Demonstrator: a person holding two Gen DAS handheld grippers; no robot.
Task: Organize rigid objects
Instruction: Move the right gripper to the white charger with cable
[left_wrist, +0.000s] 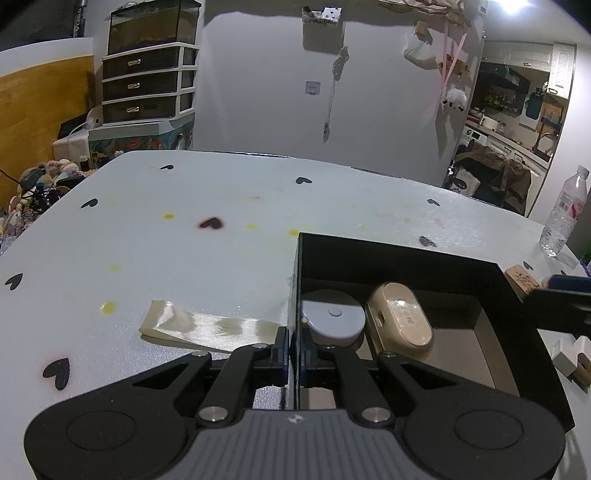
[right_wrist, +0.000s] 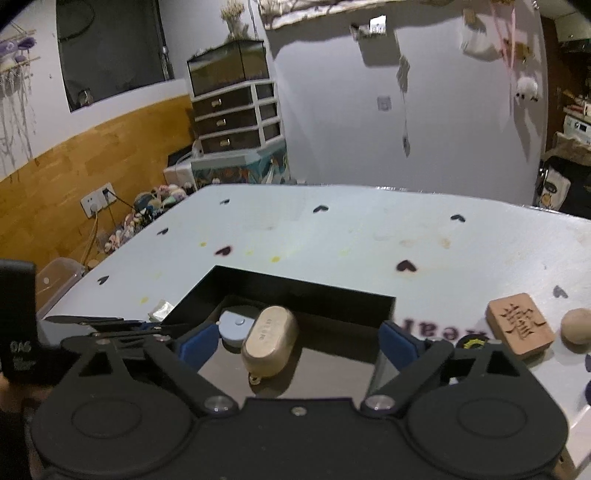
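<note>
Black box, two items stowed.
Left gripper (left_wrist: 294, 345) is clenching the black box (left_wrist: 406, 254) by its left wall on the heart-print table (left_wrist: 184, 240); right gripper (right_wrist: 295, 341) is hovering released above it. Beige case (right_wrist: 269, 341) and grey round disc (right_wrist: 236, 326) are lying inside, touching; carved wooden tile (right_wrist: 521, 325) is sitting outside, right.

Behind my table there's a drawer unit (left_wrist: 147, 85) with a glass tank (left_wrist: 153, 26) on top. Water bottle (left_wrist: 563, 212) stands far right.

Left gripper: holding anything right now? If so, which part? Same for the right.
Left gripper is shut on the black box, pinching its left wall near the front corner. Right gripper is open, holding nothing.
</note>
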